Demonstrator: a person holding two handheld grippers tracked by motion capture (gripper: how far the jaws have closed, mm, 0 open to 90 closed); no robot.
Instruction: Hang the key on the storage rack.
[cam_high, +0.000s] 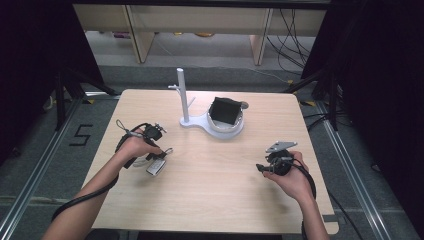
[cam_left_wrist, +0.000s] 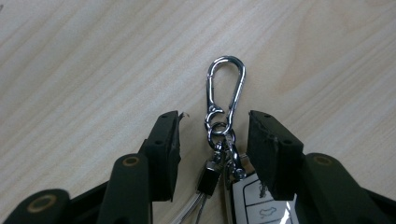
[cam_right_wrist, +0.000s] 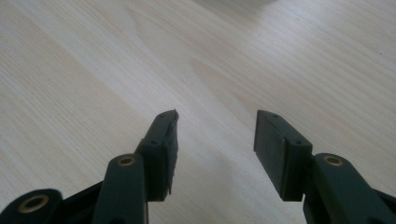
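A bunch of keys lies on the wooden table (cam_high: 215, 200) at the left: a silver carabiner (cam_left_wrist: 226, 84), small rings below it, and a white key fob (cam_left_wrist: 261, 205) with button icons. In the high view the key fob (cam_high: 156, 167) lies just under my left hand. My left gripper (cam_left_wrist: 215, 122) points down at the bunch, its jaws open on either side of the rings, with gaps between pads and metal. My left gripper (cam_high: 159, 152) sits at the table's left. My right gripper (cam_high: 260, 167), also seen up close (cam_right_wrist: 217, 119), rests open over bare wood at the right.
A white stand (cam_high: 184, 95) with an upright post and a short peg stands at the table's far middle. Its round base (cam_high: 226, 131) carries a black boxy object (cam_high: 224, 111). Dark curtains and tripod legs flank the table.
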